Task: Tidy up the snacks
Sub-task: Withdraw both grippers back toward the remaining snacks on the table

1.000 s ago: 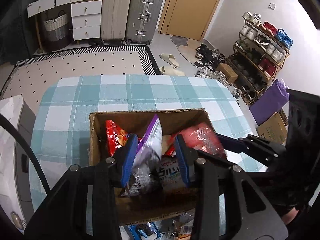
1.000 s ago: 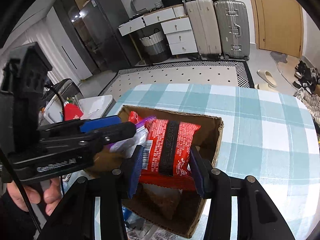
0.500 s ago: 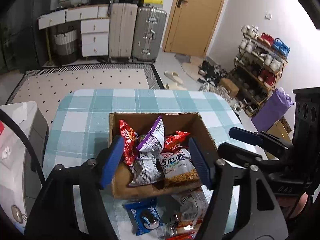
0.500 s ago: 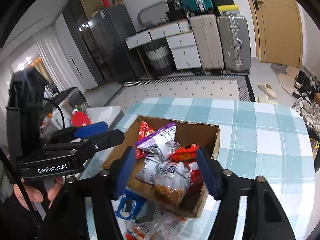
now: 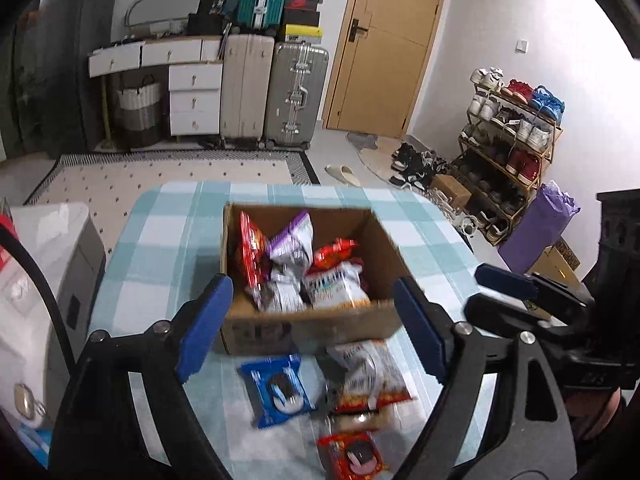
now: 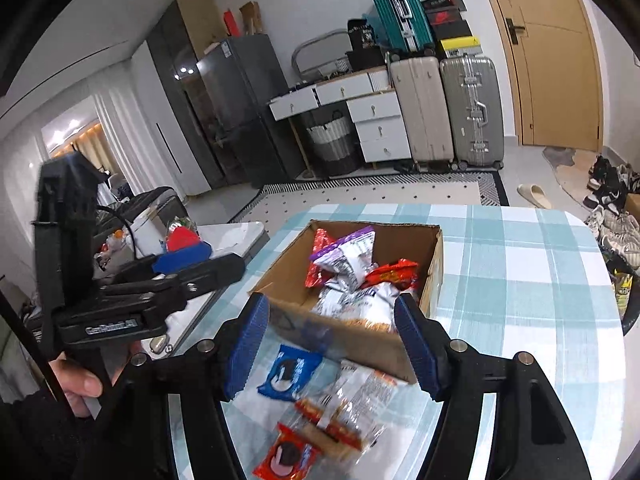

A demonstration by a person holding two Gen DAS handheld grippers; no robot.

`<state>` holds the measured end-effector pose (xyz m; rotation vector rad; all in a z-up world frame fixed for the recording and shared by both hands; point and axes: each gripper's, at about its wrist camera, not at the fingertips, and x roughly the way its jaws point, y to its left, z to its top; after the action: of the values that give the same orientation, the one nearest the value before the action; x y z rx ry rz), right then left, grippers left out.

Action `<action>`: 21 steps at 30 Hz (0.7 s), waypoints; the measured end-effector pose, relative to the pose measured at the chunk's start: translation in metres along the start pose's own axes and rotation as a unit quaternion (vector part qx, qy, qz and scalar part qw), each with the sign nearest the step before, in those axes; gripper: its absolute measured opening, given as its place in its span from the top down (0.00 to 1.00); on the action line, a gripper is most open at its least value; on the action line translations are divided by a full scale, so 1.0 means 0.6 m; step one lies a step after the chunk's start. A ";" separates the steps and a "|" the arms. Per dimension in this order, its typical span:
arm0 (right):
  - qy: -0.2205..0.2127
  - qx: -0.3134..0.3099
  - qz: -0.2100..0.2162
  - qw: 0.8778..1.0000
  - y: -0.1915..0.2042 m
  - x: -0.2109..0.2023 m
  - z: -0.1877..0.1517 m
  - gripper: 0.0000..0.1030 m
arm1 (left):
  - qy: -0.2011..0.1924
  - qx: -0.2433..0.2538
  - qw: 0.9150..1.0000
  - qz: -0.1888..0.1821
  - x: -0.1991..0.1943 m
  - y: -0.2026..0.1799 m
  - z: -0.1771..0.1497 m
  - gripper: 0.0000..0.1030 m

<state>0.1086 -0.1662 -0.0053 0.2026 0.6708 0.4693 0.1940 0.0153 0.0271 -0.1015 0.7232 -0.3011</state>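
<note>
Both grippers pulled back from the box, jaws just opened, purple and red packets now left inside.

Your left gripper point(image 5: 310, 330) and right gripper point(image 6: 332, 346) stand wide open and empty, nothing between the pads. Cardboard box point(image 5: 304, 330) sits mid-table on the checked cloth point(image 5: 160, 248), at 12 o'clock from both grippers, holding about five packets, partly overlapped so the count is rough. Loose pile lies at 6 o'clock of the box, just beside its near wall: one blue packet point(image 5: 278, 390), one white-and-orange packet point(image 5: 370, 376), one red packet point(image 5: 354, 454), perhaps one more clear wrapper beneath. Next pick, my read: take the blue one with your left gripper, pinch across its short width, lift clear of the wall before dropping in.
</note>
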 end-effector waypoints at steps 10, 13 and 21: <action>-0.040 0.033 -0.009 0.999 -0.007 -0.065 -0.093 0.17 | 0.012 0.029 0.999 0.013 -0.037 -0.023 -0.112 0.21; -0.041 0.038 -0.015 0.998 -0.013 -0.076 -0.120 0.16 | 0.016 0.027 0.999 0.015 -0.038 -0.029 -0.146 0.19; -0.042 0.045 -0.012 0.998 -0.016 -0.088 -0.195 0.11 | 0.065 0.009 0.998 -0.008 -0.021 -0.040 -0.233 0.19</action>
<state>0.0013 -0.1963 -0.0695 0.2967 0.6123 0.4056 0.0863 -0.0020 -0.0648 -0.0714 0.8495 -0.3313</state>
